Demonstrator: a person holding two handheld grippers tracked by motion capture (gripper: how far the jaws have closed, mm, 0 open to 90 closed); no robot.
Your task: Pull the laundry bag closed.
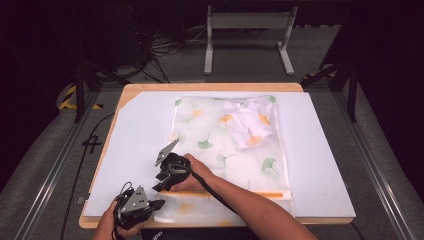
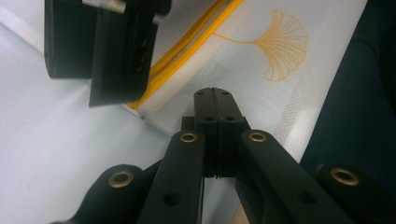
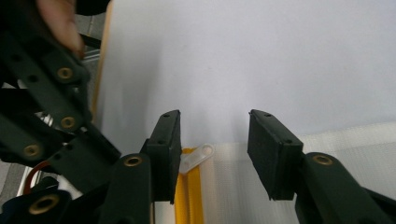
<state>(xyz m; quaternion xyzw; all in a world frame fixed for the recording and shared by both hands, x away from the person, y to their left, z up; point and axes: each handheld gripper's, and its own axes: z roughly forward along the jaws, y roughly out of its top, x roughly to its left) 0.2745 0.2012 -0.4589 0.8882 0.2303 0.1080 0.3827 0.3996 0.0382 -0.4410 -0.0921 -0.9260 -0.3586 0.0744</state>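
Dark room around us, grey floor, a white metal stand (image 1: pixel 248 35) far beyond both tongs. Wooden table (image 1: pixel 210 87) carries a white board (image 1: pixel 325 165), and on the board lies a translucent mesh bag (image 1: pixel 235 150) printed with ginkgo leaves, long axis running from our edge toward the far edge. White cloth (image 1: pixel 248 126) sits bunched inside, at the far right end, well apart from both tongs.

Bag's yellow zipper (image 3: pixel 189 196) runs crosswise at our end. Its clear pull tab (image 3: pixel 196 157) sits at the zipper's left end, pointing away from the bag toward bare board.

Right tongs (image 3: pixel 215 154): jaws wide apart, holding nothing. We see them straddling the zipper end, tab between the jaws, close by the left jaw; contact we cannot tell.

Left tongs (image 2: pixel 215 109): jaws pressed fully together at the bag's near-left corner, just on our side of the zipper. Whether mesh is pinched between them we cannot tell. In the high view they sit near and to the left of the right tongs, close to the table's near edge.
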